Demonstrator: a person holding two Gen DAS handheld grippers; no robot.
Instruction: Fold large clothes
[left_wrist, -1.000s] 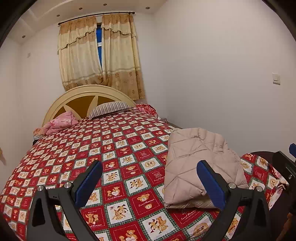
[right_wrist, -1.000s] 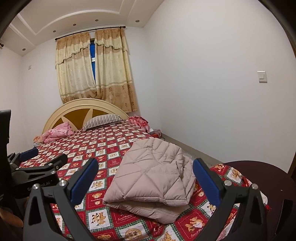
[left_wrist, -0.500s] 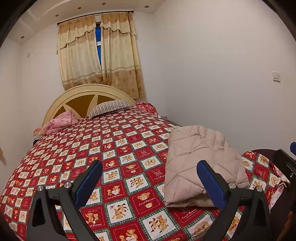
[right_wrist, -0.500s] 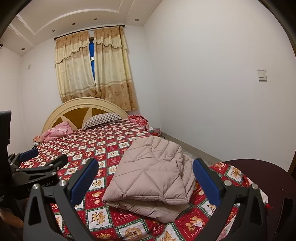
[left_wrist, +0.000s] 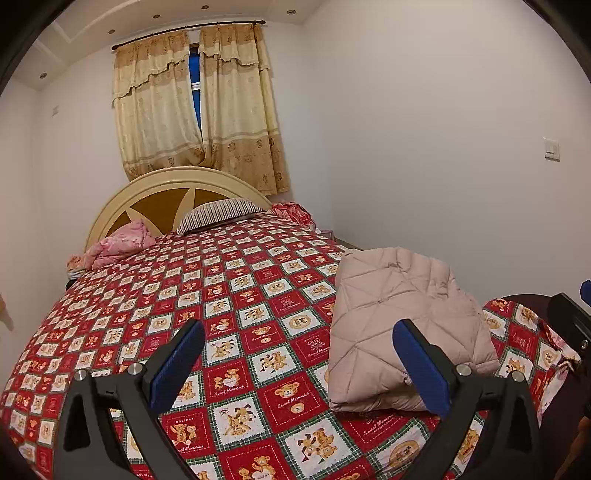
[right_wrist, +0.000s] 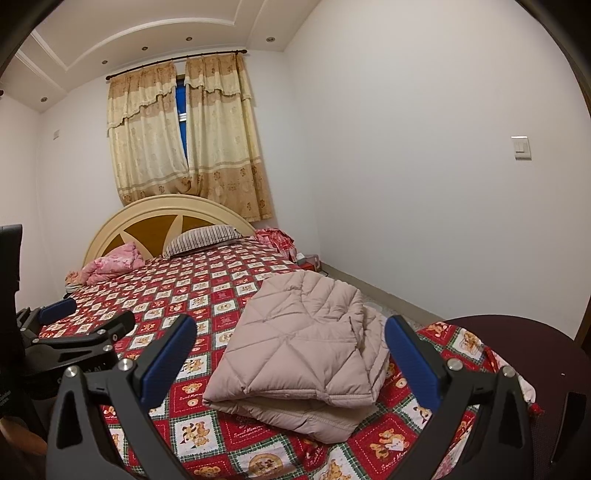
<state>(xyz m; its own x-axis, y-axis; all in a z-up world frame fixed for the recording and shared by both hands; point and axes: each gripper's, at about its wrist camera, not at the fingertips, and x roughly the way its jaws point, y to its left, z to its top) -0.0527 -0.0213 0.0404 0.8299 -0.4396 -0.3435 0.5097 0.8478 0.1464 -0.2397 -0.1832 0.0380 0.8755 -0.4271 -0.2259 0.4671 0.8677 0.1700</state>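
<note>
I am logging: jacket (right_wrist: 295, 339), pale pink, diamond-quilted; bedspread (left_wrist: 207, 295), red-and-white checks with bears; pillow (left_wrist: 221, 214), striped; curtains (right_wrist: 207, 147), cream-gold floral; my gripper pads (left_wrist: 177, 362), blue.

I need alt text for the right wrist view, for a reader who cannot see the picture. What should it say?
A folded beige quilted jacket lies on a bed with a red teddy-bear patterned cover, framed between the open blue-padded fingers of the right gripper, which holds nothing. The left gripper shows at the left edge; a striped pillow, headboard and curtains stand behind.
</note>
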